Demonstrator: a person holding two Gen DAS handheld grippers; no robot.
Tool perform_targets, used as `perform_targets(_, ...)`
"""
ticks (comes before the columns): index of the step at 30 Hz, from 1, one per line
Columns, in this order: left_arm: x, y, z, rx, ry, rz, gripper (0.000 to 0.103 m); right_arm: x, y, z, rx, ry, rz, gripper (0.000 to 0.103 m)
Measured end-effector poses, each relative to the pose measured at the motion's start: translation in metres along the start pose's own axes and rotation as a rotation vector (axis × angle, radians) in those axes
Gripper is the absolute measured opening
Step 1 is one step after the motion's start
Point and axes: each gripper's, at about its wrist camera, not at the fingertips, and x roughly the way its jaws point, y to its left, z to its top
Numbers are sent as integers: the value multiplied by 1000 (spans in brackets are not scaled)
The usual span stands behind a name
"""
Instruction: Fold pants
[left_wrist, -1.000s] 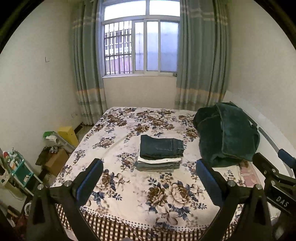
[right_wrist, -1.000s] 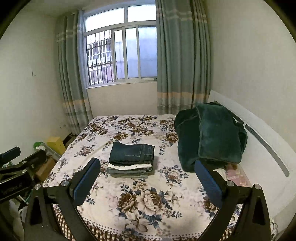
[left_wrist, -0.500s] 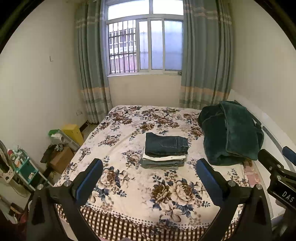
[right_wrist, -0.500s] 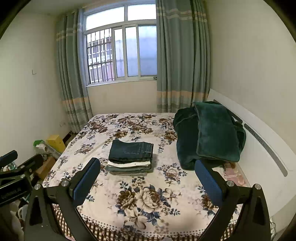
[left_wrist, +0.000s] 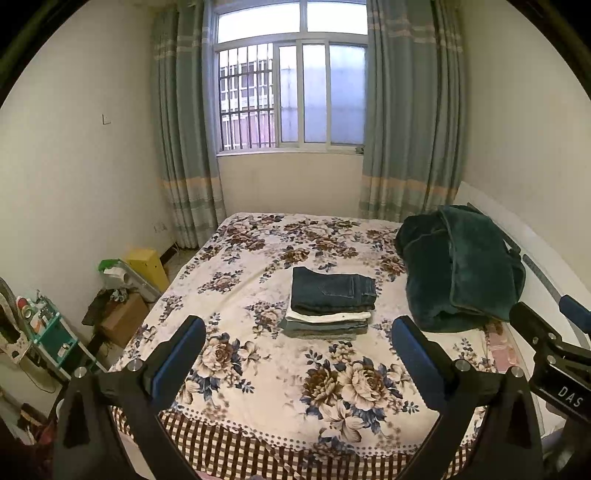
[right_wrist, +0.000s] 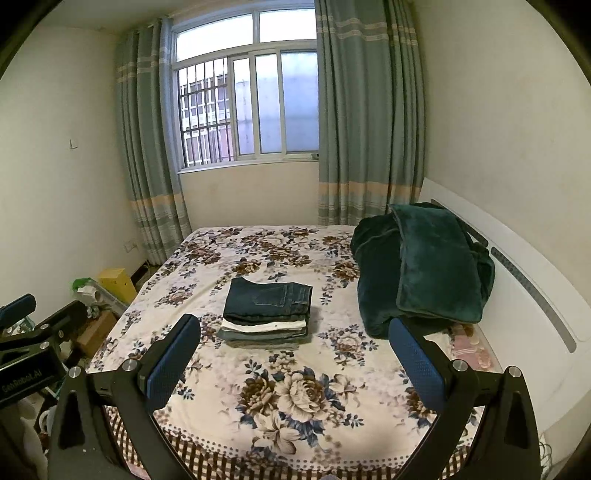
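While clear of folded pants (left_wrist: 330, 301), both jaws gape wide, empty.

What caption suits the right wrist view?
Open right gripper faces folded pants stacked on the bed.

We see dark blue jeans (left_wrist: 332, 290) topping white and grey layers; bedspread (left_wrist: 332, 384) under them cream with brown-blue flowers; dark green blanket (left_wrist: 461, 269) beside them.
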Motion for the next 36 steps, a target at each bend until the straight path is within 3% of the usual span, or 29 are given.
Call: perform_targets(36,-12,-2,-4,-10,8,7,103,2,7,-15,-6,-1,29,103)
